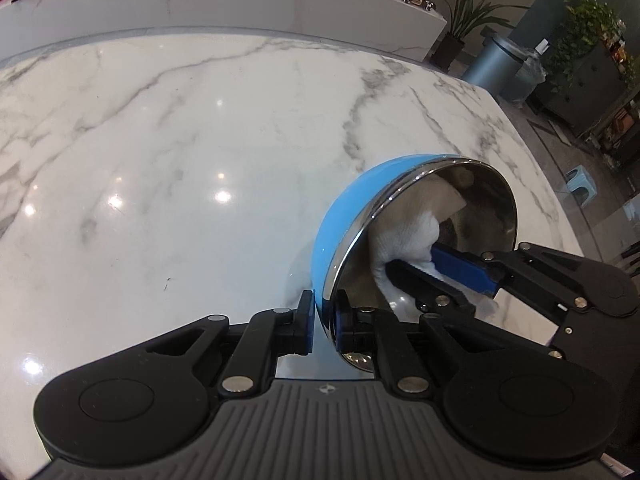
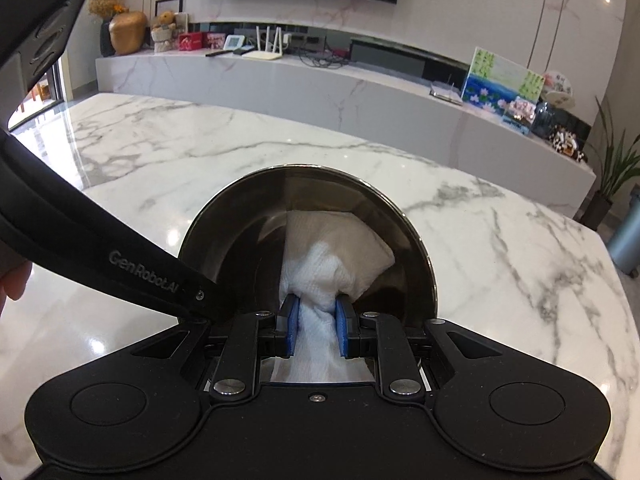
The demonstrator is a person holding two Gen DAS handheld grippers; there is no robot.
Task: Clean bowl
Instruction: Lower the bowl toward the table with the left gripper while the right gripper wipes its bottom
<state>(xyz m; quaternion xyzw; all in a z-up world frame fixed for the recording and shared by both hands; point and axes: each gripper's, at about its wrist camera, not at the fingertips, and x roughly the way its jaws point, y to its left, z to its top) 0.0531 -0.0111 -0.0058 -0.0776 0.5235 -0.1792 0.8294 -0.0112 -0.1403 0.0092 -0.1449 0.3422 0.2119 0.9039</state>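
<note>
The paper towel (image 2: 336,252) lies inside the tipped bowl (image 1: 348,216) on the table (image 1: 160,140).

Black tongs (image 2: 316,330) (blue pads (image 2: 291,330), silver screws)

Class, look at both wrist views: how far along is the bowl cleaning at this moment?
Done: the left gripper has clamped the blue bowl by its rim and tipped it on its side; the right gripper grips a white paper towel. In hand: the towel is pressed inside the bowl. Left: finishing the wipe, setting the bowl down on the marble table.
</note>
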